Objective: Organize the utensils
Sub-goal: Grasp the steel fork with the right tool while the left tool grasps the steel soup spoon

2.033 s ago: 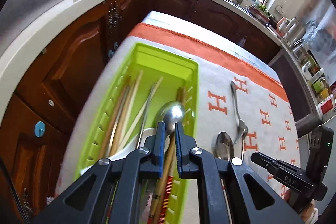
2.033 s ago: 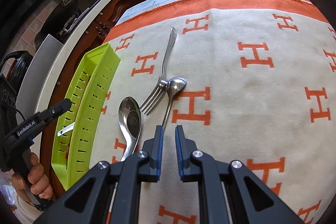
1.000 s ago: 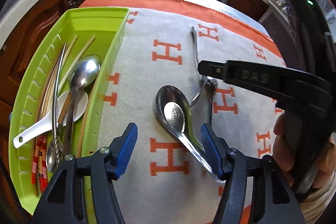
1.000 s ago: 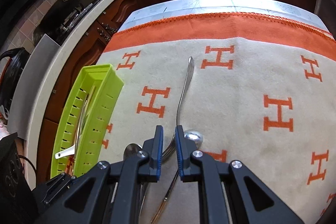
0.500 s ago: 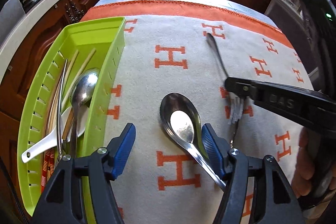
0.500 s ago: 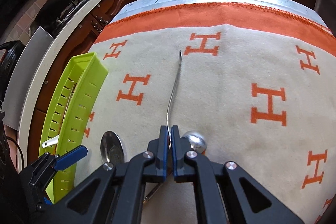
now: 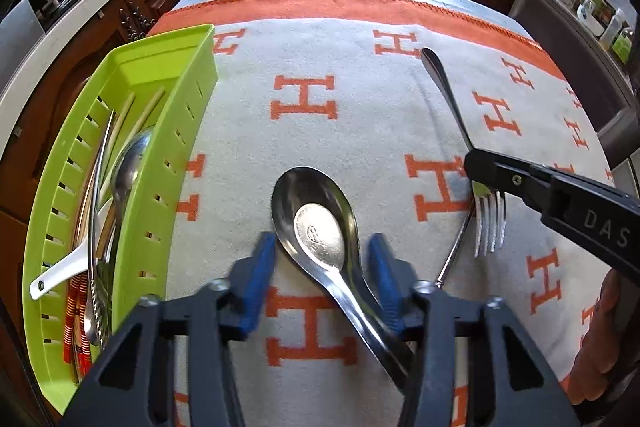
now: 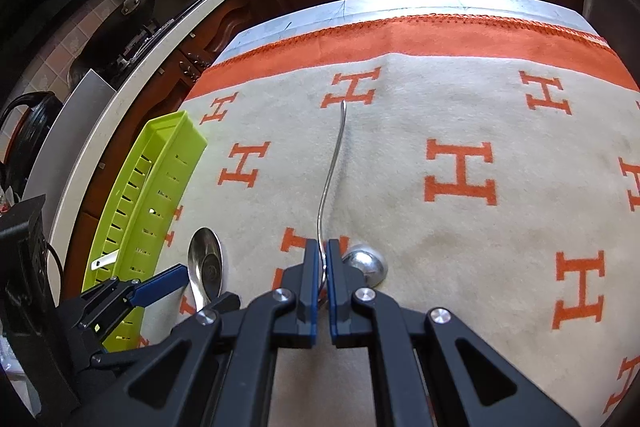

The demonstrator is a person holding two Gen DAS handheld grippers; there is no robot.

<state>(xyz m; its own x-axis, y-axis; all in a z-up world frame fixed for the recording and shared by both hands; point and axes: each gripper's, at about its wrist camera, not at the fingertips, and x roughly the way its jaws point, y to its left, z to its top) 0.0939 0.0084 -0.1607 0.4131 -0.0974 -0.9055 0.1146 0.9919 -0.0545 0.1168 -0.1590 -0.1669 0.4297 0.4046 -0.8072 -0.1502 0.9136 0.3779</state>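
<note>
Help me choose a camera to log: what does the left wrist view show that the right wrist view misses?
Only the left wrist view shows the tray's contents: a white spoon, a steel spoon and chopsticks, plus the fork's tines.

Only the right wrist view shows the small spoon's bowl and the fork's handle edge-on.

Both show the green tray, the large spoon, the fork gripped by the right gripper, and the left gripper, jaws closing around the large spoon.
</note>
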